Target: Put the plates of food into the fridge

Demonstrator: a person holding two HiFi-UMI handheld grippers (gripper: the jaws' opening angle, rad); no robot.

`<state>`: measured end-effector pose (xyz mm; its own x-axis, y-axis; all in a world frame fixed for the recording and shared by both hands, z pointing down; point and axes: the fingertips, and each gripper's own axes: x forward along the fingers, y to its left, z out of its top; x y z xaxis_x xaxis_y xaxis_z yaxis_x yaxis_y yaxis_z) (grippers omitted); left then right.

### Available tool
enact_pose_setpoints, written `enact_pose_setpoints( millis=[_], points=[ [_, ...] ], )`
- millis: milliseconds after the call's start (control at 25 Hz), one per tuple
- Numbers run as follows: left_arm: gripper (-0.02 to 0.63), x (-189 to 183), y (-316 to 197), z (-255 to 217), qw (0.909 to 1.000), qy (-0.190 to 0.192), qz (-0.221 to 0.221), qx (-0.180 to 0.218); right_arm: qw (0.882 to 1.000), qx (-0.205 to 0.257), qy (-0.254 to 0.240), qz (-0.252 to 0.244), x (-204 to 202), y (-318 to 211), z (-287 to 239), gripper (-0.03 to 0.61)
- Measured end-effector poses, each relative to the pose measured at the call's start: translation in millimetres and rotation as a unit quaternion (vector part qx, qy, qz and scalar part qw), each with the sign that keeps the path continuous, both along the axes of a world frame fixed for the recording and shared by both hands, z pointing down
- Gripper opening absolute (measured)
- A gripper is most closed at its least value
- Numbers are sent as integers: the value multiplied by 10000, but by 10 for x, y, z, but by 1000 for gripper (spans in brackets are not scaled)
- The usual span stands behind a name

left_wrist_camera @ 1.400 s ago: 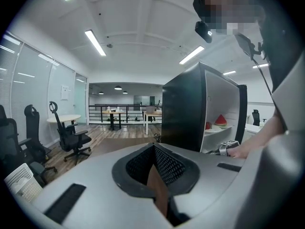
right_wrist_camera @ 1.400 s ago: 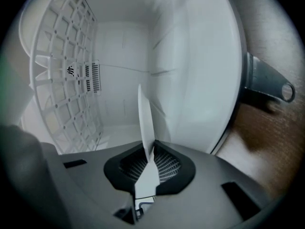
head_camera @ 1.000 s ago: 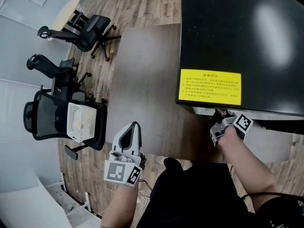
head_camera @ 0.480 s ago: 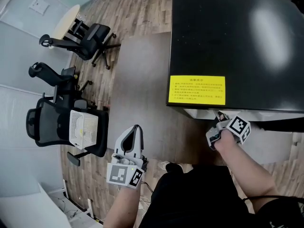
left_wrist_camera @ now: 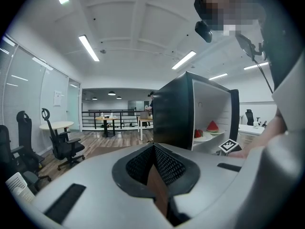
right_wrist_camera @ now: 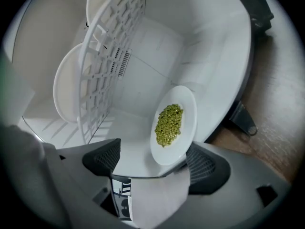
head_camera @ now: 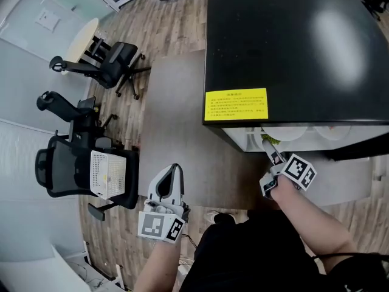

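Observation:
A white plate of green peas (right_wrist_camera: 172, 124) lies on the white floor inside the black fridge (head_camera: 292, 47). My right gripper (right_wrist_camera: 151, 159) is at the fridge mouth and open. Its jaws have just been opening, and the plate's near rim sits between them by the right pad without being pressed. In the head view the right gripper (head_camera: 268, 143) reaches under the fridge's top edge. Another plate with watermelon (left_wrist_camera: 209, 127) stands on a shelf. My left gripper (head_camera: 172, 170) hangs beside me, shut and empty.
A white wire shelf (right_wrist_camera: 112, 56) divides the fridge, with white plates (right_wrist_camera: 66, 87) beyond it. The dark door edge and hinge (right_wrist_camera: 243, 118) lie to the right. Office chairs (head_camera: 85, 169) and a round table (head_camera: 82, 32) stand on the wooden floor at left, by a grey mat (head_camera: 176, 120).
My right gripper has let go of the pea plate, rolled and drawn back a little. White plates inside the fridge have come into the head view. The left gripper has barely moved.

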<state>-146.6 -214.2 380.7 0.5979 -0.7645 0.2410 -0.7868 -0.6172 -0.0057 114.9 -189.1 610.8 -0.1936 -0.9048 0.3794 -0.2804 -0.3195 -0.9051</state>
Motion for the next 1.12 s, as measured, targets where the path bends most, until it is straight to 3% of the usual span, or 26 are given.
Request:
enact_pose_setpoints(
  millis=[360, 800, 1000, 1120],
  points=[
    [3, -23, 145, -49, 9999, 51, 142, 22, 9990, -416, 138, 39, 5, 327, 135, 408],
    [3, -70, 249, -25, 9997, 121, 218, 7, 9986, -484, 198, -23, -33, 609, 203, 408],
    [3, -63, 252, -45, 9995, 172, 264, 61, 9982, -292, 468, -235, -62, 796, 198, 408],
    [3, -49, 251, -76, 9991, 249, 342, 90, 9947, 155, 883, -503, -62, 884, 104, 407]
  ],
)
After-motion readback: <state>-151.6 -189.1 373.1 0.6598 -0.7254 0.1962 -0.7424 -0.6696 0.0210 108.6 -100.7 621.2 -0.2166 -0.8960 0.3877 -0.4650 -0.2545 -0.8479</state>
